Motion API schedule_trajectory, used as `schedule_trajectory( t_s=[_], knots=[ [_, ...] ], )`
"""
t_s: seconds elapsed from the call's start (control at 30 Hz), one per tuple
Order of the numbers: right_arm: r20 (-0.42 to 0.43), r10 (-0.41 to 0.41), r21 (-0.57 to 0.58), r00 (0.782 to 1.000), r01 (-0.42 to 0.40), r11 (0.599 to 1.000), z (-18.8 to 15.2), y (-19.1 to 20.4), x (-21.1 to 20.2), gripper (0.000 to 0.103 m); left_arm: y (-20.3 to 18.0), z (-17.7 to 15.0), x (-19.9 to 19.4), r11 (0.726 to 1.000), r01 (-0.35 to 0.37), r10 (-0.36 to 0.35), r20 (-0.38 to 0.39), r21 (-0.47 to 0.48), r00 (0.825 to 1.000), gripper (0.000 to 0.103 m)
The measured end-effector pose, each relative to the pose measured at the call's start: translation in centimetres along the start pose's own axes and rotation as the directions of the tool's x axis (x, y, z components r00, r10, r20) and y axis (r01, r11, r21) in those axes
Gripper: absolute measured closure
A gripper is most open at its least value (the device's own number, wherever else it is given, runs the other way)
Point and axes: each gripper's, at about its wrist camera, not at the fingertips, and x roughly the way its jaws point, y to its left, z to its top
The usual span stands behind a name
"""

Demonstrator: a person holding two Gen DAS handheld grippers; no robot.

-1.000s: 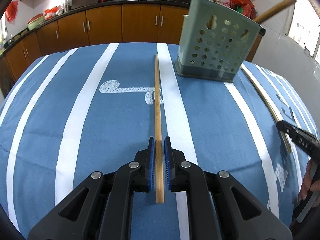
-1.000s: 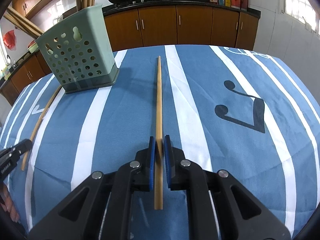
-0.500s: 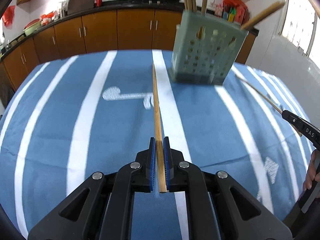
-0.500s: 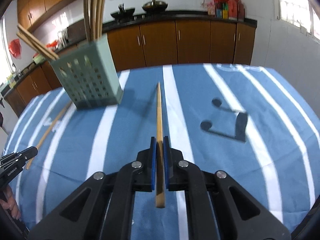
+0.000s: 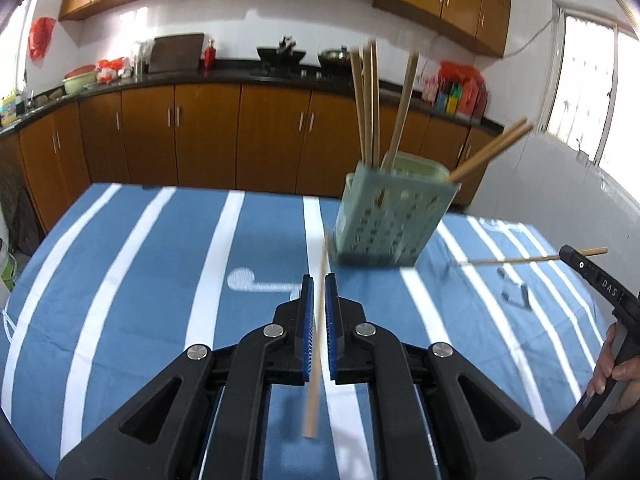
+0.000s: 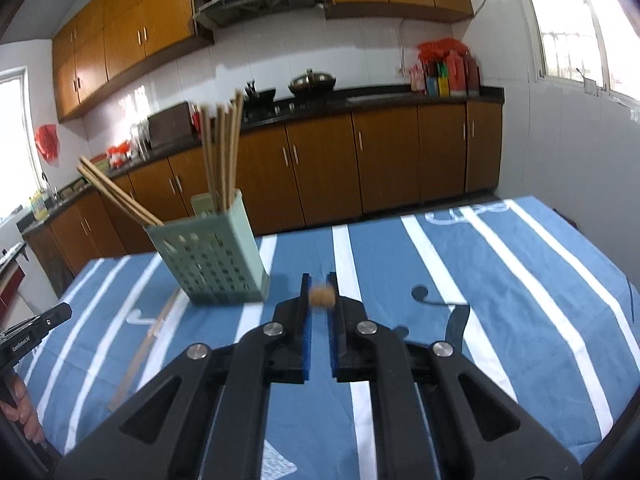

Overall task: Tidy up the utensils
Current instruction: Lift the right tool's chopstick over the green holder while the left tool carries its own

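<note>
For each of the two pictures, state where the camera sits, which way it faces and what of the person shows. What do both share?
Left wrist: on the left gripper, facing the pale green perforated plastic holder; holds a wooden chopstick; right gripper at the right edge.
Right wrist: on the right gripper, facing the holder, chopstick end-on.
Shared: holder, blue striped tablecloth.

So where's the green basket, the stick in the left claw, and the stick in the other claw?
green basket (image 6: 212, 268), right wrist view, holed front wall.
left claw's stick (image 5: 318, 344), left wrist view, mid-shaft between the pads.
right claw's stick (image 5: 516, 259), left wrist view, mid-shaft.
</note>
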Motion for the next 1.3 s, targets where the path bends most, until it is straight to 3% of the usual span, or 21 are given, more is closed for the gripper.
schedule_trajectory(
  t_s=[0.1,0.3,0.37,0.43,0.5,0.67,0.83,0.97,1.07,1.3],
  knots=[
    [0.016,0.002,-0.011,1.0,-0.002,1.0,0.4,0.3,-0.3,0.095,0.0,0.4,-0.3,1.0,-0.015,0.014,0.021,0.012,1.0,0.099],
    [-0.005,0.007,0.002,1.0,-0.007,1.0,-0.3,0.1,-0.3,0.095,0.0,-2.7,2.7,0.999,0.037,-0.036,-0.089,0.009,0.995,0.096],
    [-0.007,0.01,0.004,1.0,-0.01,1.0,-0.4,0.1,-0.4,0.095,-0.5,-3.9,3.5,0.999,0.038,-0.036,-0.124,0.014,0.992,0.087],
    [-0.006,0.013,0.001,1.0,-0.013,1.0,-0.3,0.2,-0.6,0.095,-0.9,-5.2,4.7,0.999,0.032,-0.027,-0.165,0.026,0.986,0.067],
    [-0.006,0.015,0.0,1.0,-0.015,1.0,-0.2,0.3,-0.6,0.095,-1.4,-6.2,5.4,0.998,0.03,-0.02,-0.194,0.047,0.981,0.067],
    [-0.015,0.013,0.007,1.0,-0.013,1.0,-0.3,0.2,-0.5,0.095,-2.1,-7.9,6.9,0.995,0.005,0.021,-0.261,0.099,0.965,0.067],
    [-0.024,0.013,0.01,1.0,-0.013,1.0,-0.5,0.3,-0.2,0.095,-2.8,-8.7,7.1,0.984,-0.043,0.088,-0.262,0.172,0.961,0.095],
    [-0.02,0.013,0.014,1.0,-0.013,1.0,-0.6,0.1,-0.3,0.095,-2.3,-8.5,6.9,0.986,-0.041,0.084,-0.274,0.159,0.958,0.096],
    [-0.011,0.011,0.015,1.0,-0.011,1.0,-0.4,0.0,-0.5,0.095,-1.4,-7.8,5.9,0.993,-0.029,0.058,-0.254,0.114,0.965,0.096],
    [0.008,0.009,0.027,1.0,-0.009,1.0,-0.2,-0.3,-0.8,0.095,0.0,-4.5,2.1,0.998,-0.013,0.02,-0.124,0.06,0.992,0.096]
  ],
)
